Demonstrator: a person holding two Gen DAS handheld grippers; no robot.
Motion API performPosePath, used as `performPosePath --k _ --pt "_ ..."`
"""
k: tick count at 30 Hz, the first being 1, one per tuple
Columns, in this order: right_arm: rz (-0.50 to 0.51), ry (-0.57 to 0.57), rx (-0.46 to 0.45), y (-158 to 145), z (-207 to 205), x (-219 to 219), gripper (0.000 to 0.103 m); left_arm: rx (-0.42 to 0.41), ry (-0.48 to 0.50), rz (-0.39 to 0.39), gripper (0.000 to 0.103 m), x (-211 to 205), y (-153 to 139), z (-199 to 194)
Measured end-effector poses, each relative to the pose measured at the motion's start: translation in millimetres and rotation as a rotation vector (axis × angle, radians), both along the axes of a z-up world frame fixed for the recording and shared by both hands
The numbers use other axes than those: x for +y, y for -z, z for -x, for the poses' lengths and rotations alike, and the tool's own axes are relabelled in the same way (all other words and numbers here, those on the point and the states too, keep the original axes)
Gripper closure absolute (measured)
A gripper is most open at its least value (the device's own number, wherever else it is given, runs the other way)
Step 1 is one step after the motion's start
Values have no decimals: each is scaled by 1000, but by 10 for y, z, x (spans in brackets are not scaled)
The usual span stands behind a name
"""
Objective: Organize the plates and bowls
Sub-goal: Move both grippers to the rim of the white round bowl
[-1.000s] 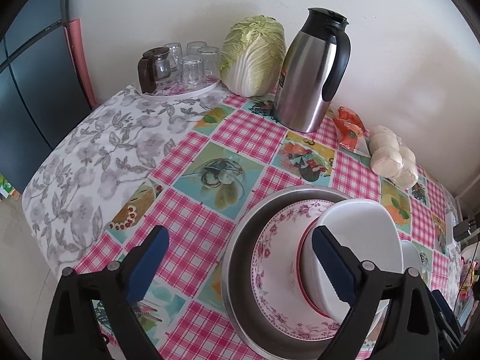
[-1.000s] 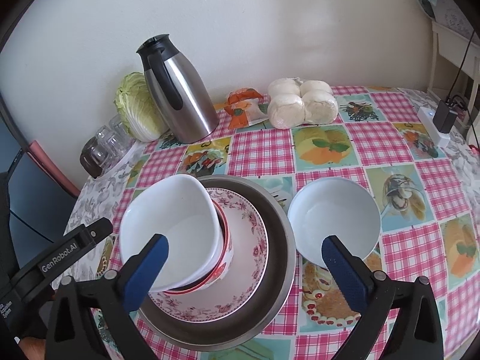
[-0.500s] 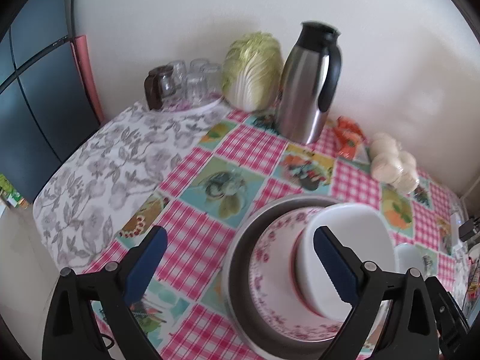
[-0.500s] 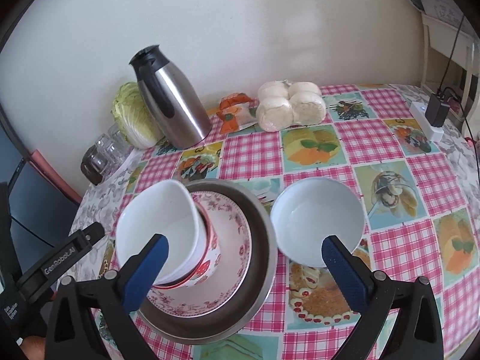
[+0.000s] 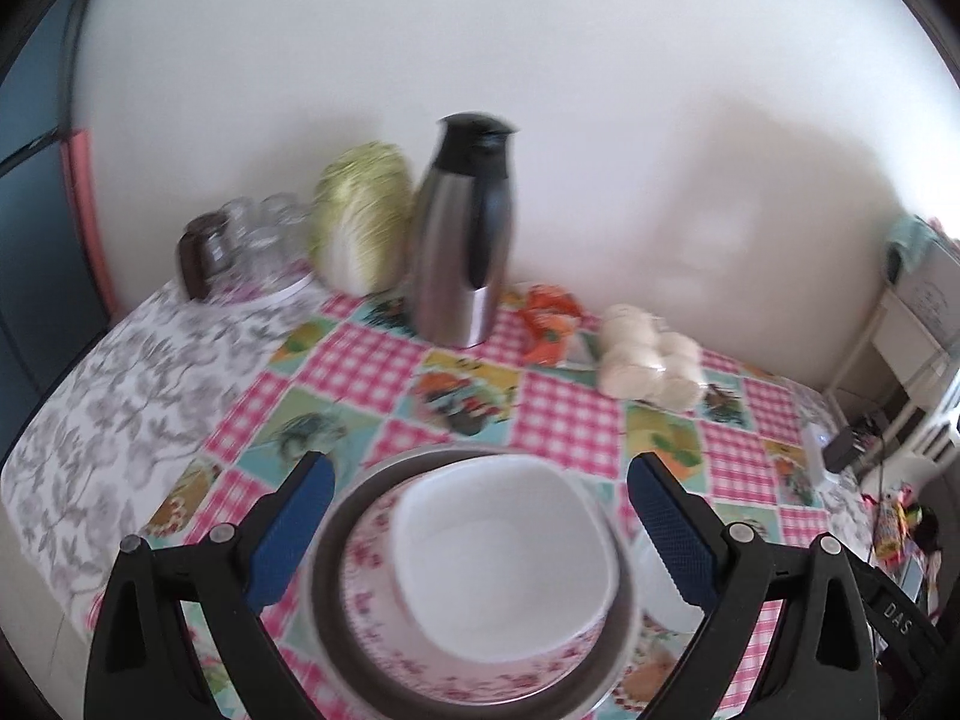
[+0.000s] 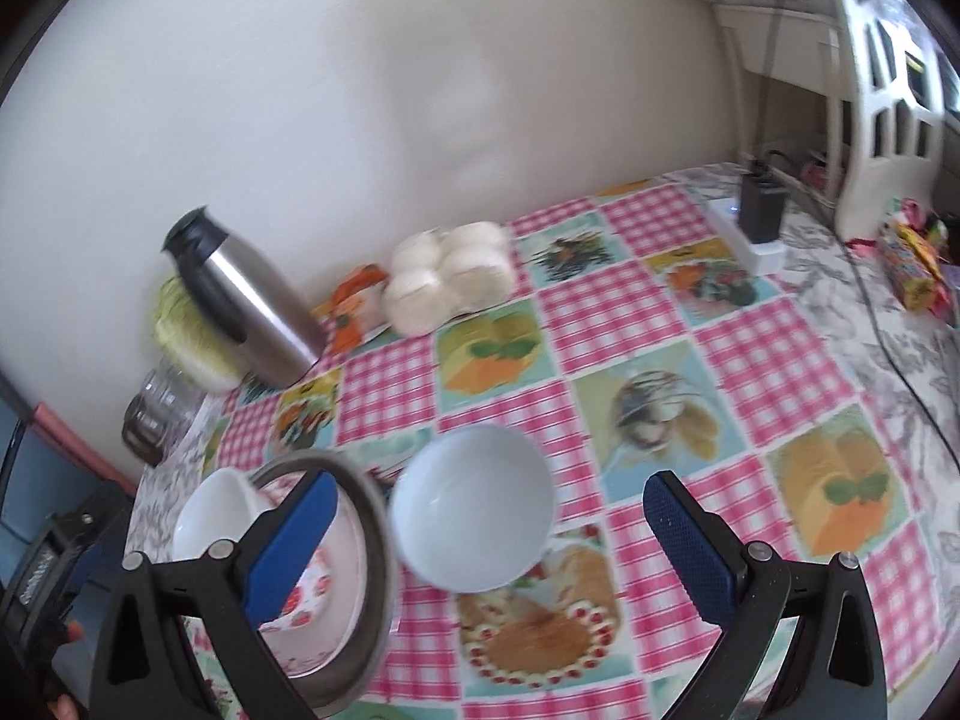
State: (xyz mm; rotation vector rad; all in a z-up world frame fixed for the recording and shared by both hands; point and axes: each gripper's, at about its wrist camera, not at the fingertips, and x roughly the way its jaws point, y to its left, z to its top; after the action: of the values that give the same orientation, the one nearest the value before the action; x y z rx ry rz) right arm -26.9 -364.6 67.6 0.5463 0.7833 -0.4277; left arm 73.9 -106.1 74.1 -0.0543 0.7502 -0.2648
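Both views have swung rightward since a second ago, so the loose pale bowl [image 6: 473, 509] now sits centred between the spread fingers of the right gripper [image 6: 489, 546], which holds nothing. It rests on the bench [image 6: 708, 324] just beside the steel basin [image 5: 327, 576], in which a floral plate [image 5: 372, 588] carries a white bowl [image 5: 498, 546]. The left gripper [image 5: 480, 531] hovers over that stack, wide and empty. Risk, as judged: a pinch on the smooth rim could slip, or knock the bowl against the basin.
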Motion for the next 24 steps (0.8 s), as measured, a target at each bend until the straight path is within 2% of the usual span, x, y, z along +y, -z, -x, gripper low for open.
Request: performPosePath --k 6,13,16,24 --pt "-27 72 -11 45 196 -322 0 11 146 -1 5 -470 -53 56" --pt "-47 97 44 221 241 -521 0 81 272 -88 5 -1091 112 26" --pt "-77 87 87 367 194 -562 0 112 307 -147 5 -1303 237 -12" --pt "-95 75 149 559 114 -595 0 153 344 -209 5 -1635 446 -132"
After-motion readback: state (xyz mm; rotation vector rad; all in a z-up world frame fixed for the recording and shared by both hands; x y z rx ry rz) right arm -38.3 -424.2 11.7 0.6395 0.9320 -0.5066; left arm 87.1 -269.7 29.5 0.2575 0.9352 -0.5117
